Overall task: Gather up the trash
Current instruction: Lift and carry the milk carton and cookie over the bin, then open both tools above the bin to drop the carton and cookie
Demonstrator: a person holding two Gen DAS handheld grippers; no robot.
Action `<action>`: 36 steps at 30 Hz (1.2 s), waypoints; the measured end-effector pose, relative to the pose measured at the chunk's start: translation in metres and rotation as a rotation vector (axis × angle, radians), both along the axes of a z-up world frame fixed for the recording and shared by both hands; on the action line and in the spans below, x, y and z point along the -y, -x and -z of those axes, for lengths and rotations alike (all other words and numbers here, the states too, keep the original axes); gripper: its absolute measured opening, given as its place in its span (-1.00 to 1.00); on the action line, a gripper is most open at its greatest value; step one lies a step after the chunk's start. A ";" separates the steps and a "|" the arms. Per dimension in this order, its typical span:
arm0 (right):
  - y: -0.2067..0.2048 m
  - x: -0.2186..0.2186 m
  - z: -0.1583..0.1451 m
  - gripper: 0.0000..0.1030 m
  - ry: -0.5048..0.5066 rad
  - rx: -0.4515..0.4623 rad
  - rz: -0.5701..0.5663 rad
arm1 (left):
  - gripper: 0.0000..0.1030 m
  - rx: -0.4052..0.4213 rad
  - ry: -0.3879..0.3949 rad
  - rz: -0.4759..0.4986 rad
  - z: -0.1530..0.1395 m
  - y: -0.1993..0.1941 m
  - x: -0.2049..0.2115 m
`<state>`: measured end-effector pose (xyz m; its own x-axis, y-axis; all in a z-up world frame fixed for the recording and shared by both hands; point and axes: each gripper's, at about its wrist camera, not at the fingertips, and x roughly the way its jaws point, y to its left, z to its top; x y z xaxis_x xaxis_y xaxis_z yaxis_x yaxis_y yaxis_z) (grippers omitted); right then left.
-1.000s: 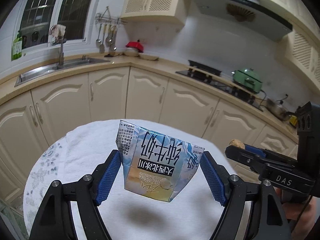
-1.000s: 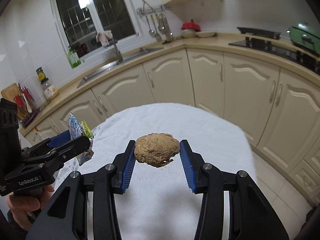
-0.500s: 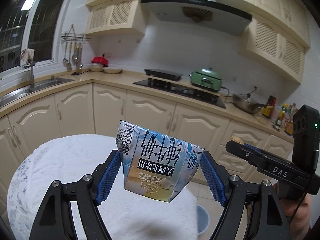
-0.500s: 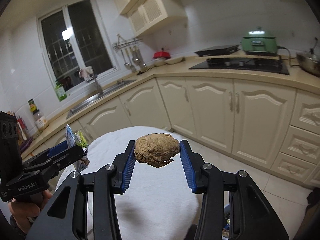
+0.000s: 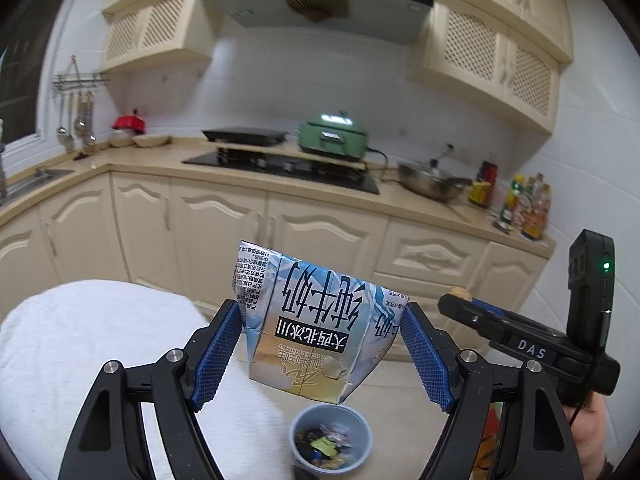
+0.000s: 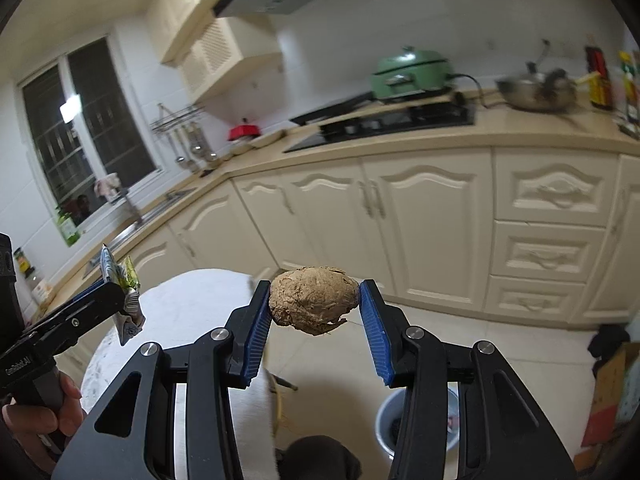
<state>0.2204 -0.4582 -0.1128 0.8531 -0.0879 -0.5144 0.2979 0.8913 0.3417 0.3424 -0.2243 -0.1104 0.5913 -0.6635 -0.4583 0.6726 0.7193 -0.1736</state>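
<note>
Carrying both pieces of trash toward the bin is judged to be the step in hand. A flattened milk carton (image 5: 320,328) is clamped between the pads of the left gripper (image 5: 322,354), and a brown lump (image 6: 314,300) is pinched by the right gripper (image 6: 316,334). A grey bin (image 5: 330,442), already holding wrappers, is seen on the tiled floor (image 6: 500,344) just below and ahead of the left gripper. For the next move, each gripper would need to be brought over the rim and its jaws parted. A white cloth-covered surface (image 5: 80,340) lies to the lower left of the left gripper; cream cabinets (image 6: 432,224), a hob (image 5: 280,168) and a green cooker (image 5: 332,138) are seen beyond.
</note>
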 end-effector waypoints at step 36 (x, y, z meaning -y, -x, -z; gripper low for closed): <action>-0.006 0.123 0.172 0.28 -0.317 -0.270 0.169 | 0.98 -0.357 -0.398 0.131 0.107 -0.188 0.308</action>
